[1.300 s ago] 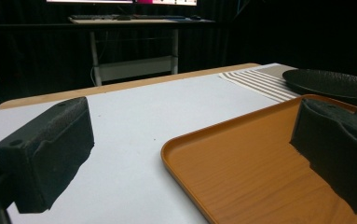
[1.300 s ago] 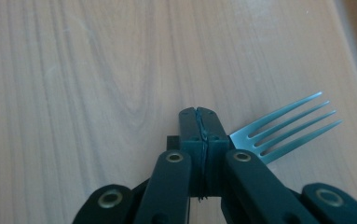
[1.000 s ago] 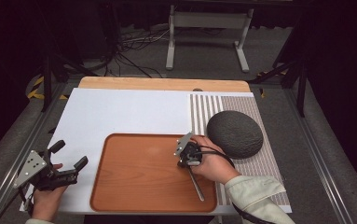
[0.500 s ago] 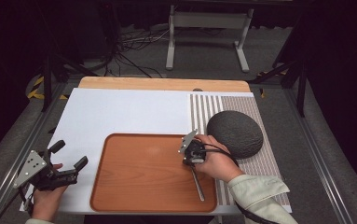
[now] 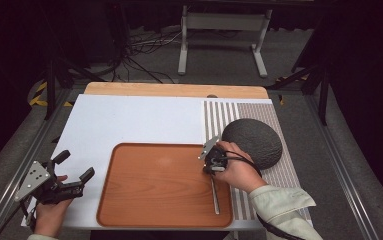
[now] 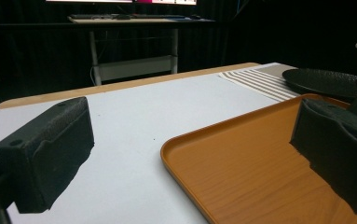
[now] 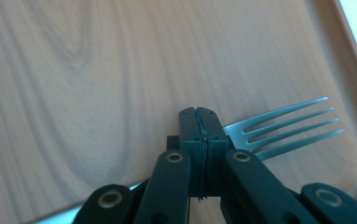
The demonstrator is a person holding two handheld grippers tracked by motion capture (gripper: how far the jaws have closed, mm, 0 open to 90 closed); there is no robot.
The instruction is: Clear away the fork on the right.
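A metal fork [image 5: 214, 194] lies on the wooden tray [image 5: 149, 186] near its right edge, handle toward the front. My right gripper [image 5: 210, 162] is over the fork's head, jaws shut pad to pad. In the right gripper view the shut tips [image 7: 199, 116] sit across the fork's neck, and the tines [image 7: 292, 123] stick out to the right; the fork [image 7: 288, 126] passes under the tips, not between them. My left gripper [image 5: 74, 167] hovers open over the white mat at the front left, with nothing between its jaws [image 6: 190, 154]. The tray's corner [image 6: 241, 172] lies just ahead of it.
A dark textured round dish [image 5: 253, 141] rests on the striped mat [image 5: 219, 120] right behind my right hand. The white mat [image 5: 129, 120] covers the table's left and middle. A wooden table edge [image 5: 174, 90] runs along the back.
My right gripper has shifted slightly to the right over the fork's head. The left gripper has stayed where it was.
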